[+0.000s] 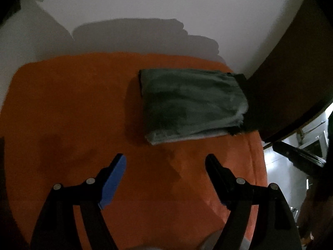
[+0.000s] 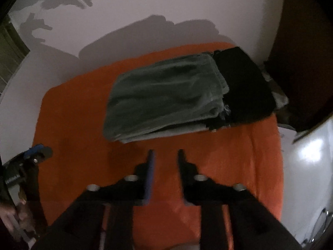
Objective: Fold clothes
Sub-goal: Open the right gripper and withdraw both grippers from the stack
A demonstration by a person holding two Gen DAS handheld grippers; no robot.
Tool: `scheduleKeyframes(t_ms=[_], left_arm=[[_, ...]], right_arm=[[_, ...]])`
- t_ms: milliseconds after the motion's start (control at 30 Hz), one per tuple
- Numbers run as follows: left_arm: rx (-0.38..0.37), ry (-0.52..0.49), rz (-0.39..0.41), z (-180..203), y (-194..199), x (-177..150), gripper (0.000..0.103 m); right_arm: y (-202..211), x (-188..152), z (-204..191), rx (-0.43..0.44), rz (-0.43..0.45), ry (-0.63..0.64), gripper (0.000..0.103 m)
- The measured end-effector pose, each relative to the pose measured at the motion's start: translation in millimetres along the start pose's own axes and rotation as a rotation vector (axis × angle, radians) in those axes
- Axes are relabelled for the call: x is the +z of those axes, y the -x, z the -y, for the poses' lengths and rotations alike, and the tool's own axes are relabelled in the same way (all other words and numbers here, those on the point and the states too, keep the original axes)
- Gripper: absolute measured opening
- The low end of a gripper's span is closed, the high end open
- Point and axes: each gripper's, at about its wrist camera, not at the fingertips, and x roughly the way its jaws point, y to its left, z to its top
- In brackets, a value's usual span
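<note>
A folded grey-green garment lies on an orange cloth that covers the work surface. In the right wrist view the same grey-green garment rests partly over a black garment at the cloth's far right. My left gripper hovers above the orange cloth, short of the garment's near edge, jaws wide apart and empty. My right gripper also hangs over bare orange cloth, jaws a narrow gap apart with nothing between them. The left gripper also shows at the right wrist view's left edge, held by a hand.
A pale wall rises behind the cloth and carries shadows of the grippers. A dark wooden panel stands at the right. Past the cloth's right edge lies a shiny white floor. More crumpled fabric sits beyond the black garment.
</note>
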Motion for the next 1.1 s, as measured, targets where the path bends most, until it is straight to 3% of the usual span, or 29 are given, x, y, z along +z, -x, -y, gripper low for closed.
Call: scheduleKeyframes(t_ms=[67,167,300,433,567,633,767,867,967,1100], left_arm=[[0.04,-0.028,0.027,16,34,-18,0.08],[0.06,-0.072,0.064,27,80,-45,0.082],[0.103,-0.086,0.107,33,118,-59,0.082],[0.08,-0.023,0.118,28,128,-56,0.082],[0.041,0.009,0.126,14,106,-62,0.082],[0.072,-0.015,0.144,9,81,-78,0.082],[0.151,-0.048,0.164,0,51,-126,0.082],[0.119,-0.027,0.183,-16,56,-176,0.082],[0.156,-0.018,0.132,-25,57,-211,0.082],[0.206,-0.044,0.065,-30,54,-261,0.082]], right_arm=[[41,-22,-11,-0.012,0.046,-0.014,0.062],[82,-51,-29,-0.018,0.086,0.017,0.084],[120,-77,-42,0.03,0.111,0.048,0.09],[129,-84,-48,0.015,0.105,0.063,0.102],[109,-93,-49,-0.009,0.113,0.113,0.102],[89,-106,-50,-0.01,0.15,0.148,0.102],[47,-145,-40,0.021,0.184,0.124,0.102],[34,-180,-27,0.035,0.18,0.066,0.102],[29,-219,-34,0.037,0.132,0.129,0.102],[26,-266,-40,-0.004,0.129,0.18,0.102]])
